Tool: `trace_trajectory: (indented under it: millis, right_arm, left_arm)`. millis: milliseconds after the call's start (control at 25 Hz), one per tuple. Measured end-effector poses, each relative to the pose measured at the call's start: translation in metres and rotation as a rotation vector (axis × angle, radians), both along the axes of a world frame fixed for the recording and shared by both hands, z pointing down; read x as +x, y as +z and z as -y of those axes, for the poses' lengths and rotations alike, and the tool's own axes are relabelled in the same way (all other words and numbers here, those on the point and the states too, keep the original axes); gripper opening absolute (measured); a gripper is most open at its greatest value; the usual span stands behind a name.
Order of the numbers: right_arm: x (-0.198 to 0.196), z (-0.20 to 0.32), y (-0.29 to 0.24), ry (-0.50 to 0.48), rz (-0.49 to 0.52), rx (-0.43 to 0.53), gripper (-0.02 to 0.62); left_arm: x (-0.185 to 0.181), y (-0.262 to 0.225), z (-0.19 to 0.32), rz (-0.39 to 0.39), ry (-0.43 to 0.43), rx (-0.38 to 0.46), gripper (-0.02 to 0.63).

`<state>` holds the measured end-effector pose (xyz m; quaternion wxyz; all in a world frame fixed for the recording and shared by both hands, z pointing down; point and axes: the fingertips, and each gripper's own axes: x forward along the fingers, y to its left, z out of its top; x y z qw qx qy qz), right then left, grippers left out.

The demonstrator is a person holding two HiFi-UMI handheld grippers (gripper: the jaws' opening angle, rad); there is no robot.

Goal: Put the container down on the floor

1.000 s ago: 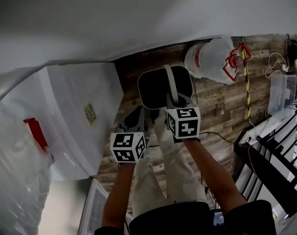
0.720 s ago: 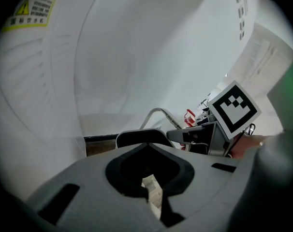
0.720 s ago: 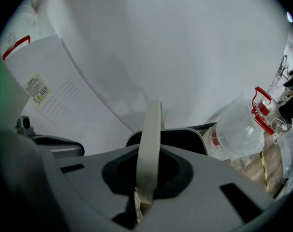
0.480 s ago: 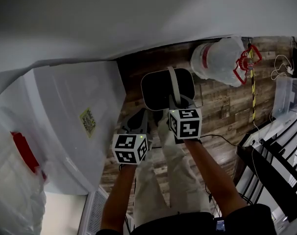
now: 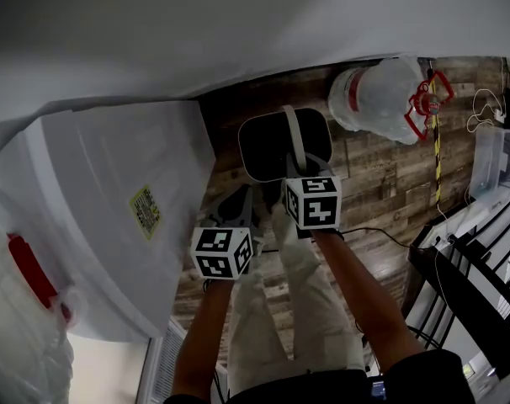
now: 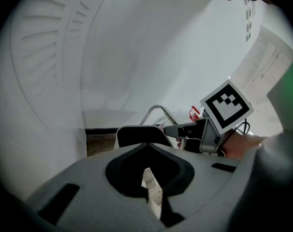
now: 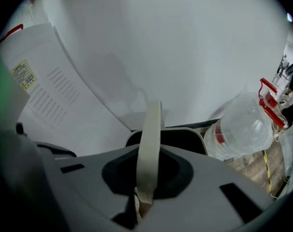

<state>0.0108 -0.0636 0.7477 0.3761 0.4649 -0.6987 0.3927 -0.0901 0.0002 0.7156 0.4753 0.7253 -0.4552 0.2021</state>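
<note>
- container handle (image 7: 150, 144), a pale strap, ran up out of the right gripper (image 7: 139, 197), whose jaws were clamped on it low in the right gripper view.
- left gripper (image 6: 151, 190) hung just beside it, lower centre of the head view, jaws drawn narrow with nothing of the container between them.
- container (image 5: 268, 146), dark inside with a pale rim, sat at the frame's centre over the plank floor (image 5: 381, 183); whether it touched the boards could not be told.
- a large white unit (image 5: 129, 192) stood close on the left and a clear water jug (image 5: 374, 99) at upper right.
- risks, as i judged them: opening the jaws before the base met the floor would drop it and tip it. any swing on that single strap could knock it into the unit or jug.
</note>
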Motion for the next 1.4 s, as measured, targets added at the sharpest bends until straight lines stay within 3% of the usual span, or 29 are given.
trace_trajectory:
  millis: [1040,1280,1400]
  right_arm:
    - [-0.019,0.044,0.071,-0.035,-0.004,0.068,0.032]
    - [-0.027,0.052,0.088,-0.037,0.004,0.076,0.032]
    - [-0.033,0.058,0.096,-0.042,0.007,0.084,0.032]
  left_arm:
    - [-0.006,0.077,0.023,0.005,-0.006,-0.004,0.017]
    - [-0.006,0.092,0.028,0.018,0.026,0.016,0.017]
    - [-0.009,0.099,0.032,0.064,0.066,0.042,0.017]
